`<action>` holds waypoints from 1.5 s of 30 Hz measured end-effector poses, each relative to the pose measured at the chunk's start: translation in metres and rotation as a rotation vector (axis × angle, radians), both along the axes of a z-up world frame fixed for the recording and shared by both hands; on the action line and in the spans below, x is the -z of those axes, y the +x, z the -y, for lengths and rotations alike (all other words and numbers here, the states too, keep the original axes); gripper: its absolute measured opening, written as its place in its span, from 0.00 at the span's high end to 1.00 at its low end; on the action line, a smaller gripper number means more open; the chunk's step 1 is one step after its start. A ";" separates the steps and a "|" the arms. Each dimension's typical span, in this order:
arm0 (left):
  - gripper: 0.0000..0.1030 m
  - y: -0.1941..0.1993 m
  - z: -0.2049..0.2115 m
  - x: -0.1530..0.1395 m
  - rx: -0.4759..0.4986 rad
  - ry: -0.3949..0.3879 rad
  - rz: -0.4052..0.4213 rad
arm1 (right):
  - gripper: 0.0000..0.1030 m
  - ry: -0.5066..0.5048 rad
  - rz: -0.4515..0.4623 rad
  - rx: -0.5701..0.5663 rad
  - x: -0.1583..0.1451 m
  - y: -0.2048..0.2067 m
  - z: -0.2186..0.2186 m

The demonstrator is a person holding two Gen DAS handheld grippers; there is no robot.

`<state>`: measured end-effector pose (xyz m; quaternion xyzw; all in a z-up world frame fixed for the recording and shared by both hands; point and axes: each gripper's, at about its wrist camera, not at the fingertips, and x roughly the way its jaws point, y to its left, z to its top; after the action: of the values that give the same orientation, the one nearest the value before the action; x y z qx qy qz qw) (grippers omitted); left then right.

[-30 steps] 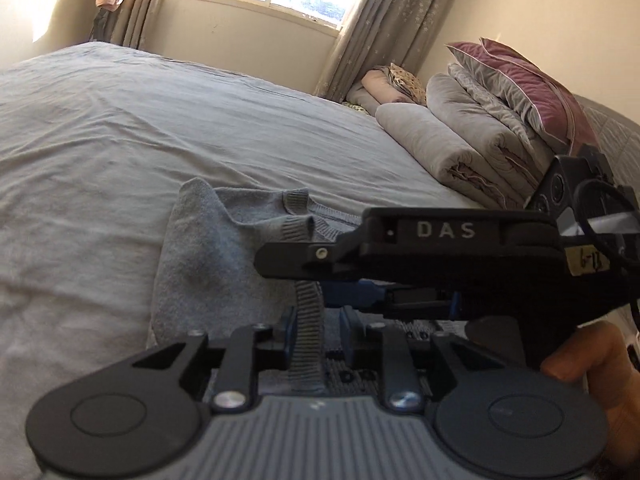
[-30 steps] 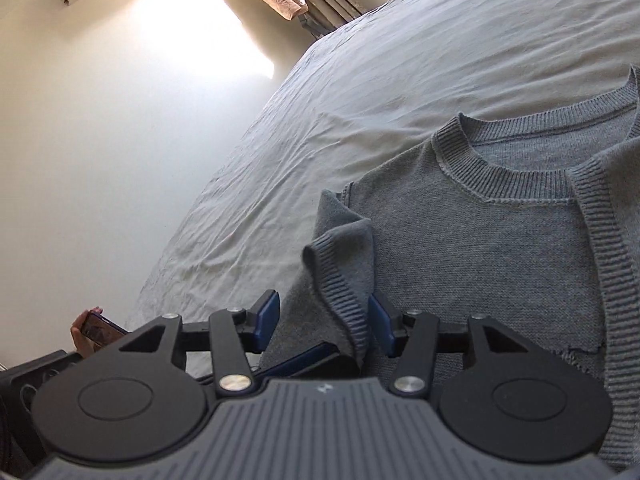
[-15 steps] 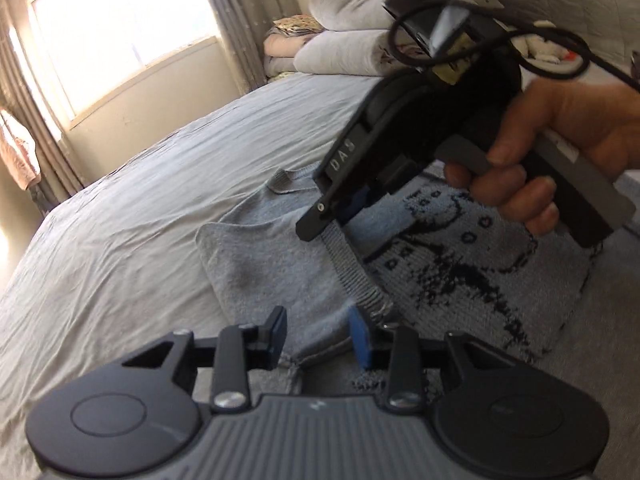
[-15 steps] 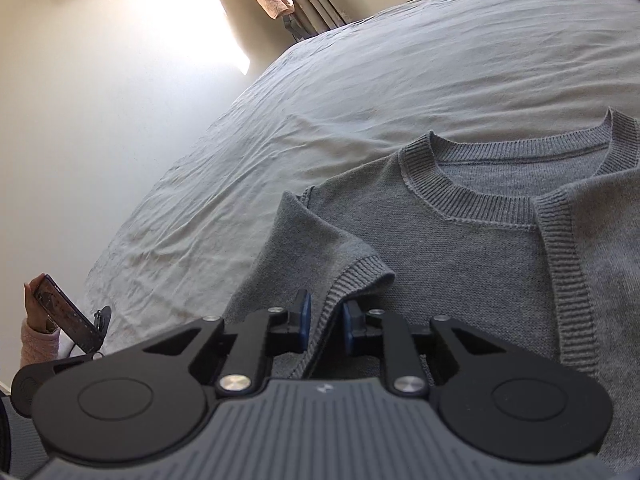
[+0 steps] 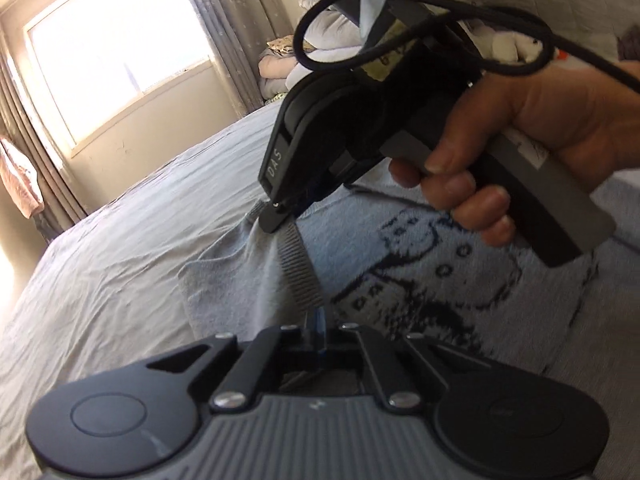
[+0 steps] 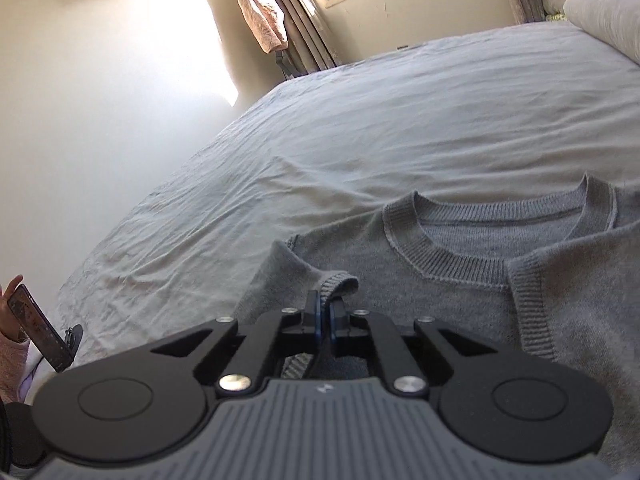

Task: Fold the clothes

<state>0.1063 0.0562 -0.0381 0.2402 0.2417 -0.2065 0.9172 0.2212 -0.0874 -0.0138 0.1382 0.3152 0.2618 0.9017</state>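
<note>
A ribbed sweater edge is pinched by the closed left gripper and a ribbed cuff by the closed right gripper (hand on its handle), the grey sweater being spread on the bed, with folded bedding and window seen beyond.

Grey sweater, plain here with a ribbed collar. Dark cartoon pattern knitted across its paler side. Pale grey bed sheet, pink cloth hanging.
</note>
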 end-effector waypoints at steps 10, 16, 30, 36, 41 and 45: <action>1.00 0.021 0.030 -0.004 -0.064 -0.182 -0.082 | 0.93 -0.114 0.046 -0.015 -0.006 0.018 0.023; 0.99 0.024 0.022 0.005 -0.071 -0.228 -0.164 | 0.93 -0.145 -0.025 -0.005 0.018 0.028 0.033; 0.76 -0.006 0.029 -0.004 0.058 -0.045 -0.092 | 0.72 0.054 -0.190 -0.015 0.011 0.010 0.071; 0.79 0.011 0.037 0.015 0.026 0.031 -0.054 | 0.69 0.053 -0.202 -0.014 0.016 0.017 0.064; 0.97 0.023 0.032 0.009 -0.067 -0.075 -0.082 | 0.79 0.026 -0.162 0.006 0.026 0.024 0.054; 0.97 0.026 0.022 -0.009 -0.097 -0.276 -0.119 | 0.94 -0.014 -0.060 0.047 0.012 0.018 0.058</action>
<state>0.1325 0.0340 -0.0287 0.0873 0.2763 -0.2070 0.9344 0.2394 -0.1453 -0.0255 0.1470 0.3408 0.2339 0.8986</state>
